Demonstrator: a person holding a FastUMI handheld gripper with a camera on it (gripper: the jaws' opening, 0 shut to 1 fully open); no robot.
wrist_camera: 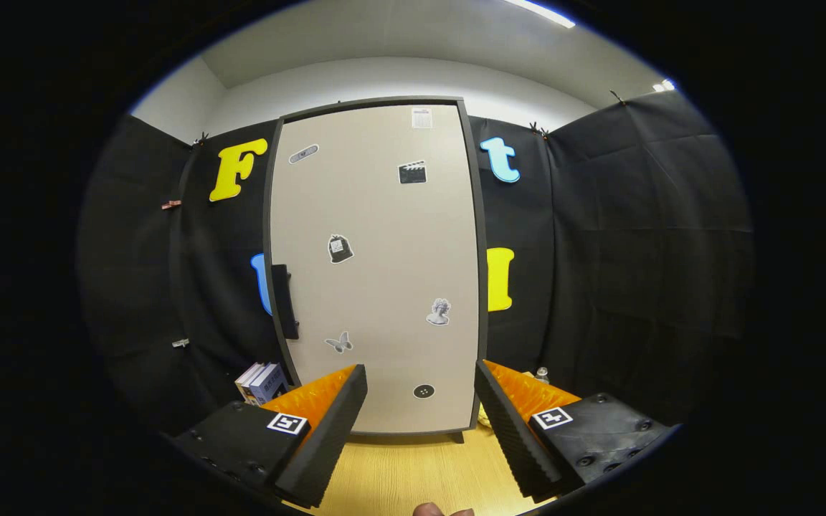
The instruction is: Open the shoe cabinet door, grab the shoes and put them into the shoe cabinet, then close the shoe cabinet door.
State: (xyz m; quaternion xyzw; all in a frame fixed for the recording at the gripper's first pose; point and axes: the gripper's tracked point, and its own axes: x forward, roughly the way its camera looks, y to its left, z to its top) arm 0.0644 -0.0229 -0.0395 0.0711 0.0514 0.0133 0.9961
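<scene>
A tall beige shoe cabinet door (377, 265) in a dark frame stands upright beyond my fingers, shut flat against the cabinet. Several small stickers dot its face. A dark handle (284, 301) sits on its left edge at mid height. My gripper (420, 387) is open, fingers spread wide with nothing between them, pointing at the lower part of the door from a short distance. The wooden floor (413, 466) lies between the fingers and the cabinet's base.
A few books (261, 382) stand on the floor left of the cabinet. A small bottle (542, 374) peeks out behind the right finger, at the cabinet's right side. Black cloth walls close the booth on both sides. Part of a hand (442, 510) shows below the fingers.
</scene>
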